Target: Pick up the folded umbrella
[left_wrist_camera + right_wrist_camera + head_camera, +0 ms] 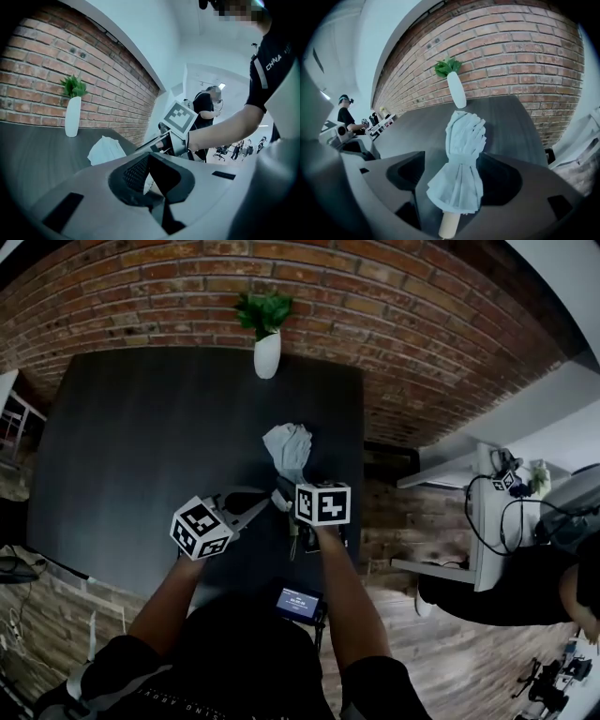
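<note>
The folded umbrella (pixel 289 450) is pale grey cloth, bunched and strapped round its middle, lying on the dark table (pixel 141 446). In the right gripper view the umbrella (pixel 461 154) lies lengthwise between the wide jaws, its pale wooden handle (pixel 449 226) nearest the camera. There are gaps on both sides, so my right gripper (pixel 459 165) is open around it. My right gripper (pixel 286 486) sits at the umbrella's near end. My left gripper (pixel 268 500) points in from the left, close beside it. Its jaws (pixel 152 176) look shut with nothing between them. The umbrella (pixel 106 150) lies just beyond.
A white vase with a green plant (pixel 267 351) stands at the table's far edge against the brick wall (pixel 422 343). The table's right edge (pixel 362 456) is near the umbrella. A white desk with cables (pixel 489 512) stands on the right. People stand in the background (pixel 206 105).
</note>
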### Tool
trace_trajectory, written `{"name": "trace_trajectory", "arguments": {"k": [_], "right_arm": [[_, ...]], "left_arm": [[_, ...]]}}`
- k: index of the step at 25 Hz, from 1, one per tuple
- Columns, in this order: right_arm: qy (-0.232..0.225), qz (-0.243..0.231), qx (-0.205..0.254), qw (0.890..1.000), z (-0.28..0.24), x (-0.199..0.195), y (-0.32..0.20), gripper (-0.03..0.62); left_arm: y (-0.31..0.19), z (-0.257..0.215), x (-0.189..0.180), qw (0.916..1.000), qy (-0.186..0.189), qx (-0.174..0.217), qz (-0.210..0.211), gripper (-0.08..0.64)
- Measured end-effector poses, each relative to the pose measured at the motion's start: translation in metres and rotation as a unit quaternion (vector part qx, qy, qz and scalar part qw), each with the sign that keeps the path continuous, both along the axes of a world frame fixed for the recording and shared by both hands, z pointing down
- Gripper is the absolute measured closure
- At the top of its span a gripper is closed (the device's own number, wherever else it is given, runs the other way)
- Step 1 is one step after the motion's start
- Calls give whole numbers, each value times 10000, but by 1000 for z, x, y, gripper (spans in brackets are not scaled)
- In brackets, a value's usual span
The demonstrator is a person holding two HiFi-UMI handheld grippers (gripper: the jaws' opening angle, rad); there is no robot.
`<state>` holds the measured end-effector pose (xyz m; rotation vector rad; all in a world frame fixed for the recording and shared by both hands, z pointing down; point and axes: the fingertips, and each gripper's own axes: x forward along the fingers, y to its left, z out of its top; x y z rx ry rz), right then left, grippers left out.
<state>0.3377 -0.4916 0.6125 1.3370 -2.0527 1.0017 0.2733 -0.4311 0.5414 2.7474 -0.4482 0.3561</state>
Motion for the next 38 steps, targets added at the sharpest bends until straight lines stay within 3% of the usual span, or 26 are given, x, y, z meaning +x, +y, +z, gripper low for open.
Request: {"name": "trace_trajectory", "arguments": {"k": [7, 17, 26, 31, 38], "right_arm": [[675, -106, -793, 9945, 48, 5, -17, 264], [1255, -391, -1263, 9832, 77, -3, -31, 264], [1392, -225, -1466, 9791, 94, -8, -32, 264], [1378, -229, -1282, 9819, 96, -13, -40, 264], [1368, -75, -1365, 9811, 92, -9, -31, 268]], "left_arm": [[-11, 14, -3, 9998, -3, -160, -75, 558], [-23, 28, -12, 9992, -24, -349, -217, 558], [-28, 33, -16, 9985, 0, -458, -304, 558], [-26, 35, -15, 9982, 10, -508, -303, 558], [-19, 34, -12, 9985, -16, -499, -234, 558]]}}
